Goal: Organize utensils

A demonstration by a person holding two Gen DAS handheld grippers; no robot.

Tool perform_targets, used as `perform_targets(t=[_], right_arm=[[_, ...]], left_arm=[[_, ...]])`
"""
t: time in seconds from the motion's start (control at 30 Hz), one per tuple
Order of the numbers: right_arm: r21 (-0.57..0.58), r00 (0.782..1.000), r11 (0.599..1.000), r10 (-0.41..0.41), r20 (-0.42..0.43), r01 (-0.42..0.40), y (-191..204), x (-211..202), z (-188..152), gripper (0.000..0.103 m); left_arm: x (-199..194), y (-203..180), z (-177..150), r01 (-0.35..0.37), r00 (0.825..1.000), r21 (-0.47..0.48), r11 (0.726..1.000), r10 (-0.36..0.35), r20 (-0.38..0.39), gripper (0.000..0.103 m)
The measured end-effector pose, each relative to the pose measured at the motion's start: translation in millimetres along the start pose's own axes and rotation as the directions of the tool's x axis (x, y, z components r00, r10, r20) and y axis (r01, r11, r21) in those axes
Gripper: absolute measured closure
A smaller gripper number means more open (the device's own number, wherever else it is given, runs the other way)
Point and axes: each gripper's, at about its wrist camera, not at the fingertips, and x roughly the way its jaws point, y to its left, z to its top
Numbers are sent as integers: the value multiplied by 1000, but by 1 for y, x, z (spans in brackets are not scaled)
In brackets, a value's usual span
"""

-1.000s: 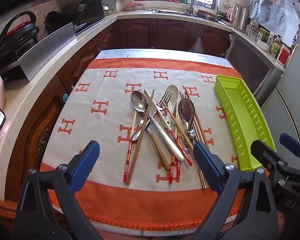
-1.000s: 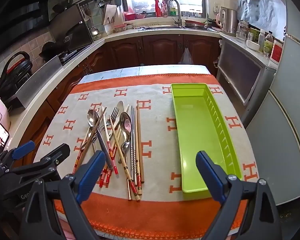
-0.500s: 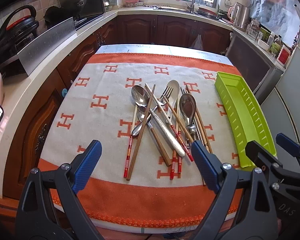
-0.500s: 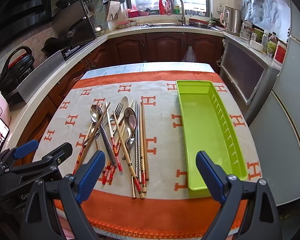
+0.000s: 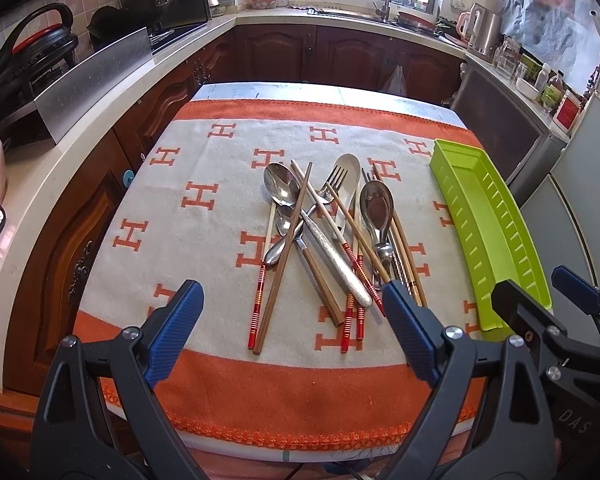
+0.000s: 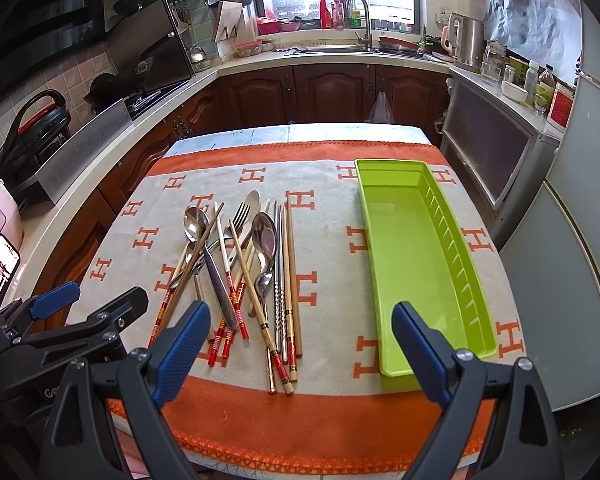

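Left wrist view:
Left gripper (image 5: 292, 332): wide open, holds nothing, hangs over the near edge of the cloth (image 5: 204, 184).
Pile of utensils (image 5: 332, 240): spoons, a fork and chopsticks lie crossed on the cloth, just ahead of the claw.
How they feel: I think hard, thin, light and slippery. Best to pinch one top stick by its bare end.

Right wrist view:
Right gripper (image 6: 300, 344): wide open too, empty.
Green tray (image 6: 448, 240): nothing in it; sits on the cloth, right of the pile, apart from it.
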Motion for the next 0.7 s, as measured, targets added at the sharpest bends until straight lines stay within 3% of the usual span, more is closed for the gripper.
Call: perform_targets(t=[0.7], right_arm=[[0,1000,1000,4,-5,-4,2,1,-3,11]], left_arm=[[4,2,0,-1,1000,-1,1000,1,-16,13]])
